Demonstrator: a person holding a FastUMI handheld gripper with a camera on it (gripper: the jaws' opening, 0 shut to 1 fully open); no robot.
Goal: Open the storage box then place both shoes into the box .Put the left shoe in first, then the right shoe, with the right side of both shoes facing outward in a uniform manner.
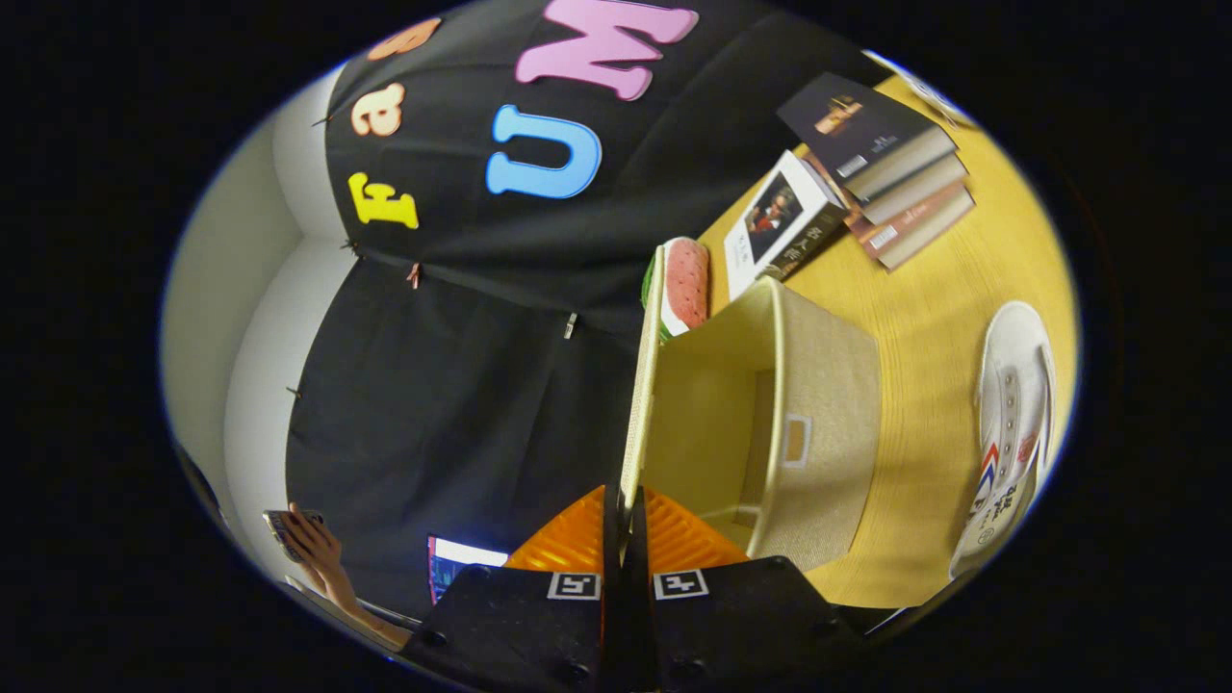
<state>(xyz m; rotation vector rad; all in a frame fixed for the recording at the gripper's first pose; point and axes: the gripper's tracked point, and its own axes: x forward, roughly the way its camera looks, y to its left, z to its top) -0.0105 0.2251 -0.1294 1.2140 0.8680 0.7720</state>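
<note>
Jaws pressed nearly together, pinching the thin edge of the storage box lid (643,385) between the two fingers; gripper (626,515) clamps that lid at its near end. View is rolled, so the table looks tipped on its side. Lid stands swung up, edge-on to the camera, its long axis running straight ahead from the fingertips. Storage box (828,423) sits just to one side of the raised lid, hinged to it along the far edge as far as I can tell; its opening shows a bare interior, no shoe inside. Judgement: the opening step is nearly done or done, and loading has not started. One white shoe (1011,433) lies on the yellow table (924,318) beyond the box, on the side away from the lid, well apart from the fingers, its long axis roughly parallel to the box wall. Cannot tell whether it is the left or right shoe. So the next reach would go across the open box to the shoe, after the lid is let go. A watermelon-print item (685,282) sits just past the lid's far end, books (866,164) further back on the table. A person's hand (313,549) holding a phone shows near the black cloth wall.
</note>
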